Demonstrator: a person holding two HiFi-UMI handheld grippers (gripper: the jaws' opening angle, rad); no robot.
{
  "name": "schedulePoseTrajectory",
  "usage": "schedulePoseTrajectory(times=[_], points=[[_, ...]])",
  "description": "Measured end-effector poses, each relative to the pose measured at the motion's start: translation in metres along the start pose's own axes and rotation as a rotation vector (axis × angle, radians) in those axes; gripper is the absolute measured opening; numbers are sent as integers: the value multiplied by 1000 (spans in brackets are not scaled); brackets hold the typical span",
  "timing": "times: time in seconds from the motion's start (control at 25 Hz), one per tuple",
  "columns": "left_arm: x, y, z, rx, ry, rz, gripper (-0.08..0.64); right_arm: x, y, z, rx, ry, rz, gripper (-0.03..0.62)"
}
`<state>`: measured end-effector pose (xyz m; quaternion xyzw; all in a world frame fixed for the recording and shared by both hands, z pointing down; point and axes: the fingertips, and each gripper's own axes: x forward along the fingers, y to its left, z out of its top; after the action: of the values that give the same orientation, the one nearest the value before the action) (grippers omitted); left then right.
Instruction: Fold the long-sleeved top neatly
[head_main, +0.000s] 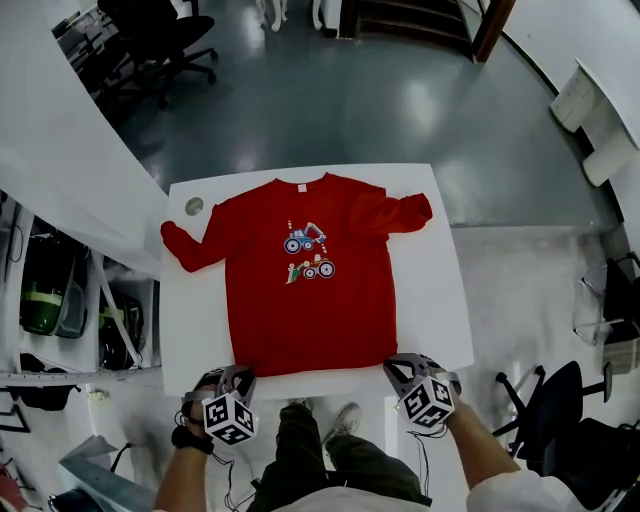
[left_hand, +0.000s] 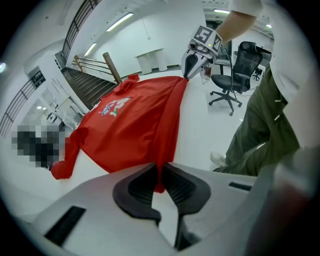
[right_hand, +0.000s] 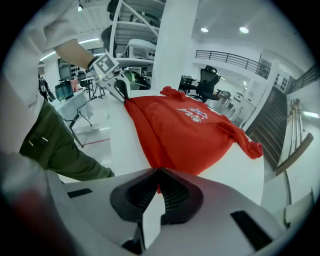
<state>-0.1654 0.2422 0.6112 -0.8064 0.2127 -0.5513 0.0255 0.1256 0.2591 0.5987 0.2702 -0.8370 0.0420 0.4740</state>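
Both jaws clamped on hem corners, red top (head_main: 270, 320) lengthwise, collar pointing away

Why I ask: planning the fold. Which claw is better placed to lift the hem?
Neither, probably: left claw and right claw each pinch a hem corner of the red top; lift together.

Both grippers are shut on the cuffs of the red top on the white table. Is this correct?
Not the cuffs: the head view shows the left gripper and right gripper shut on the bottom hem of the red top on the white table.
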Motion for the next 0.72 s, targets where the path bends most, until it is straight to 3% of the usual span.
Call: schedulePoseTrajectory(times=[0.24, 0.36, 0.52, 0.72], points=[[-5, 0, 0, -57, -6, -85, 106, -5, 0, 2, 82, 6, 93, 103], [-18, 8, 1, -93, -21, -137, 137, -21, -14, 4, 138, 0, 98, 121], [-30, 34, 10, -92, -54, -164, 143, -38, -52, 3, 215, 14, 23, 119], [-25, 93, 30, -81, -112, -123, 143, -42, -123, 16, 359, -17, -157, 94]])
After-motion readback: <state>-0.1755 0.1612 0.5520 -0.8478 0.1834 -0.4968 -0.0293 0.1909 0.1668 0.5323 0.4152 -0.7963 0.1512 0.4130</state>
